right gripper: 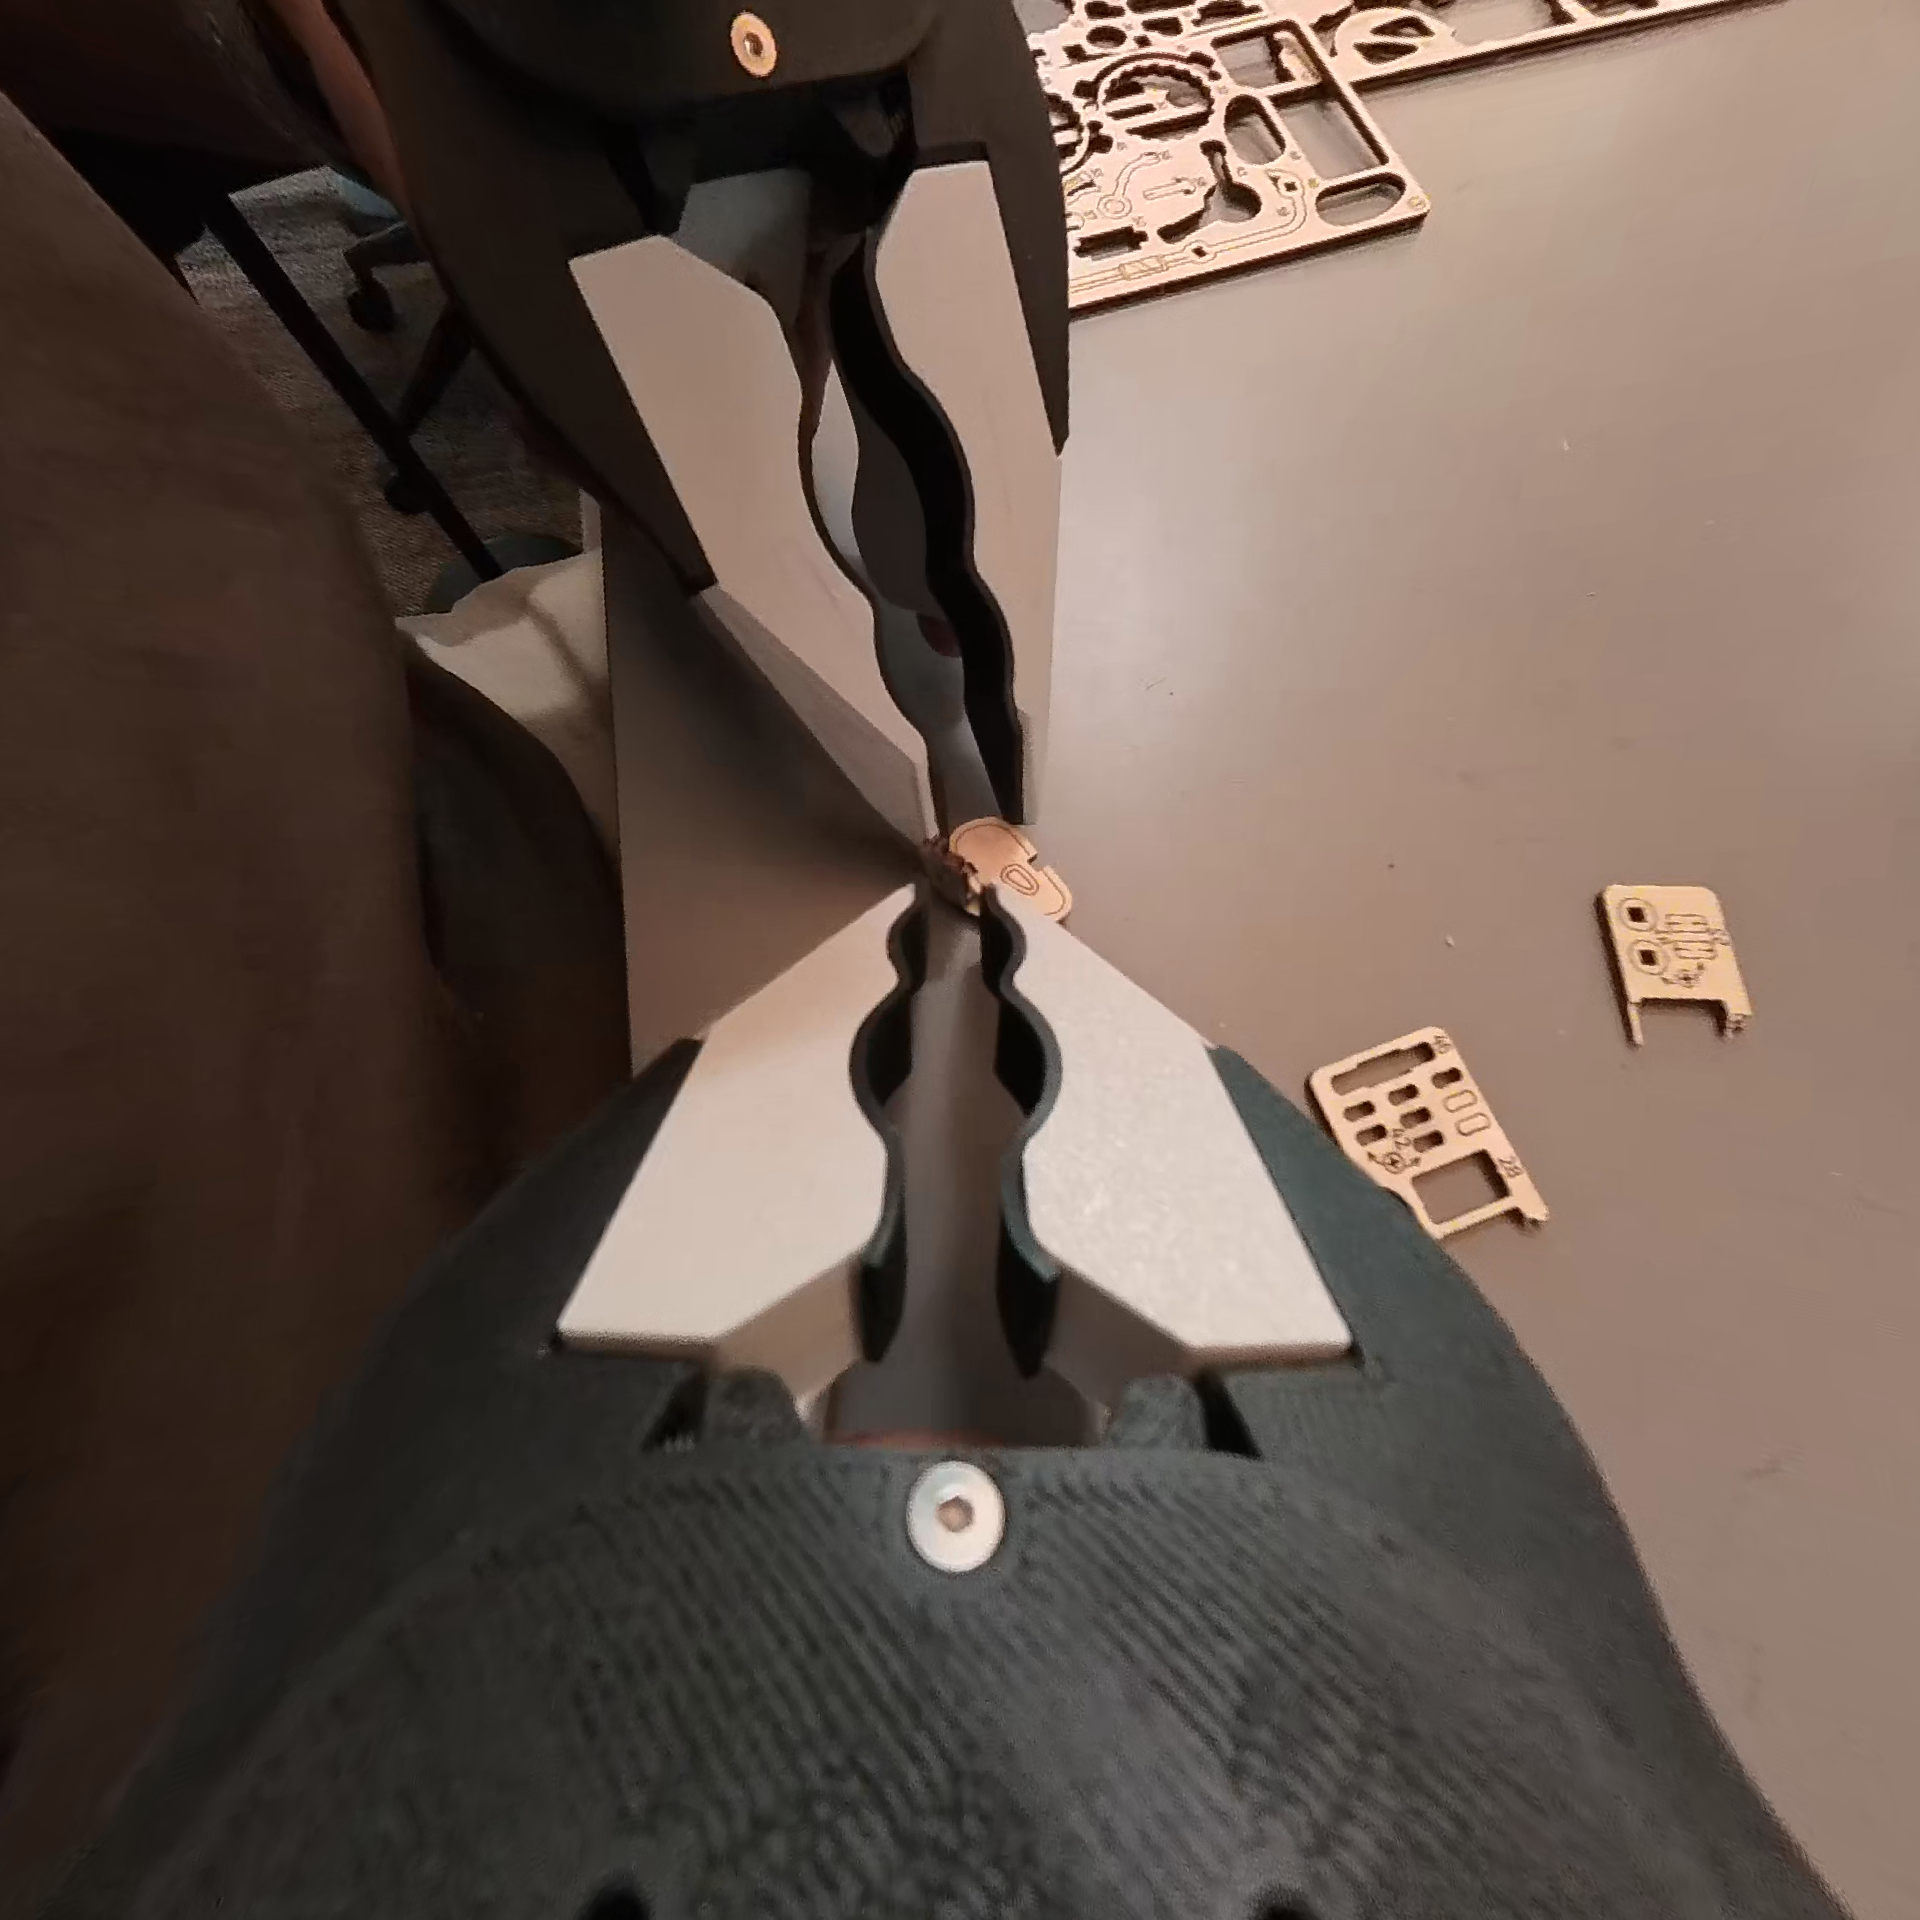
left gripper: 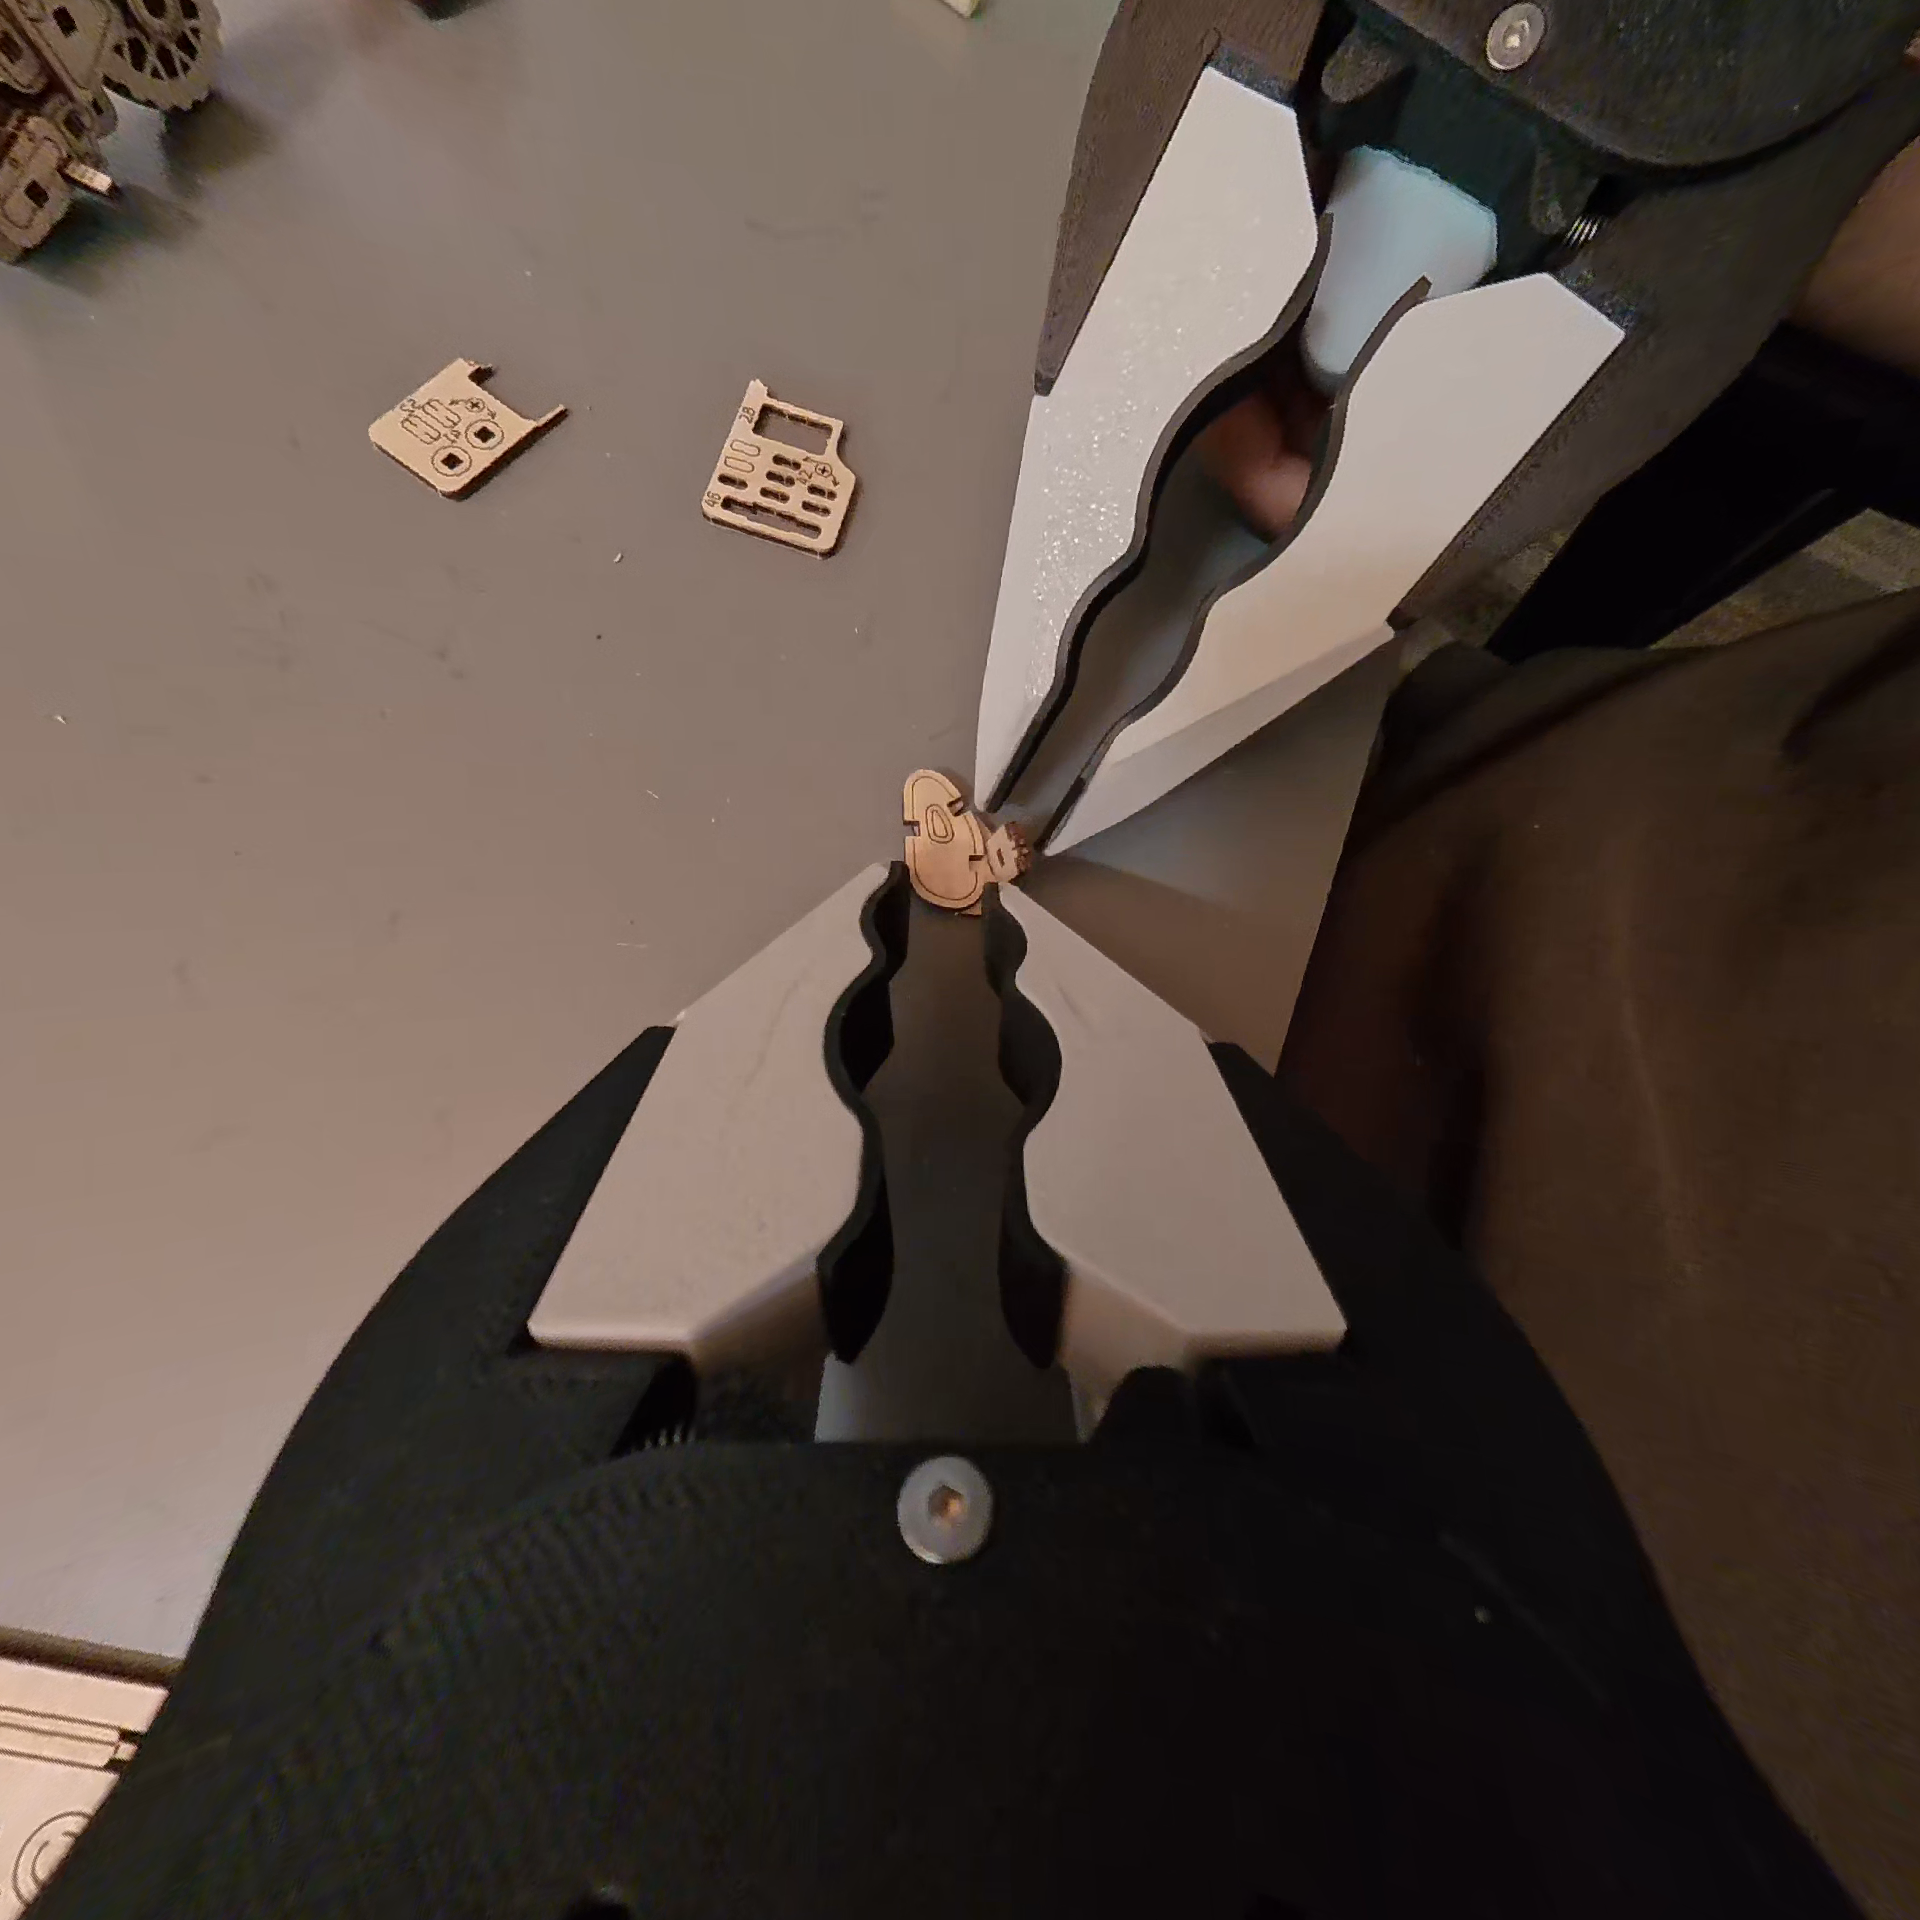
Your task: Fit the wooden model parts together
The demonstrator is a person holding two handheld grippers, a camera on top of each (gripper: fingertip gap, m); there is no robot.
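My left gripper is shut on a small rounded wooden part with an oval hole. It holds the part just above the grey table. My right gripper comes in from the upper right, tip to tip with the left. It is shut on a tiny dark toothed wooden part that touches the rounded part's edge. In the right wrist view, my right gripper pinches the toothed part. There the left gripper reaches down from above with the rounded part.
Two flat cut-out wooden parts lie on the table; they also show in the right wrist view. A partly built model stands far left. Punched-out sheets lie beyond. A person's dark clothing is at the table edge.
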